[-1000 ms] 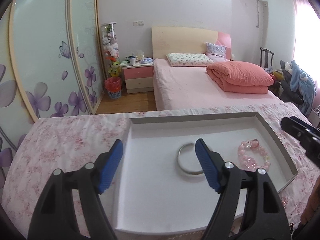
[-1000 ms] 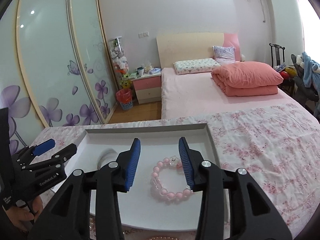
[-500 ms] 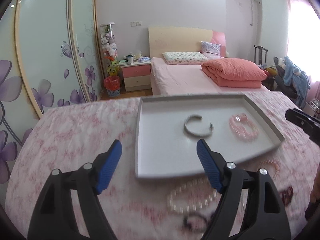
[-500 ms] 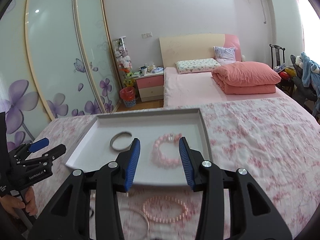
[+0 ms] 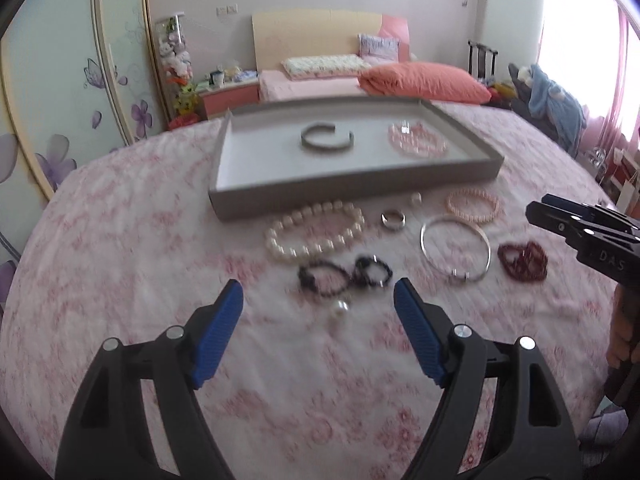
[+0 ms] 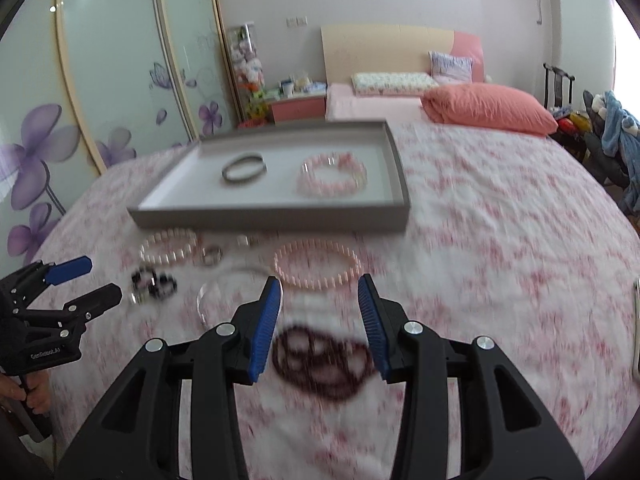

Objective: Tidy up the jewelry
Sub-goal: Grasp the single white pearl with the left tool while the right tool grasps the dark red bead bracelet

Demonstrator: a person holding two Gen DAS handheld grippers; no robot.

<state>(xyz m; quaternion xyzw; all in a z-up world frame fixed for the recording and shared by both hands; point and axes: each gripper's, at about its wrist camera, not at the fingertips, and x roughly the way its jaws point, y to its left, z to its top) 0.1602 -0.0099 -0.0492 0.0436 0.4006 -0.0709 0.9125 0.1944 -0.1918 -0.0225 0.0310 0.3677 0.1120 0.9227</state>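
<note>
Left gripper jaws wide apart, holding nothing, above the floral cloth. At its 12 o'clock: two dark bead bracelets, a loose pearl just nearer. White pearl bracelet beyond, close to the front wall of the grey tray.

In the tray: metal cuff bangle at left, pink crystal bracelet at 3 o'clock of it, apart.

Outside the tray: silver ring, thin silver bangle, small pink bead bracelet, dark red bead bracelet.

Right gripper jaws apart, empty, poised over the dark red bead bracelet; contact unclear through blur. Pink bead bracelet at its 12 o'clock.
</note>
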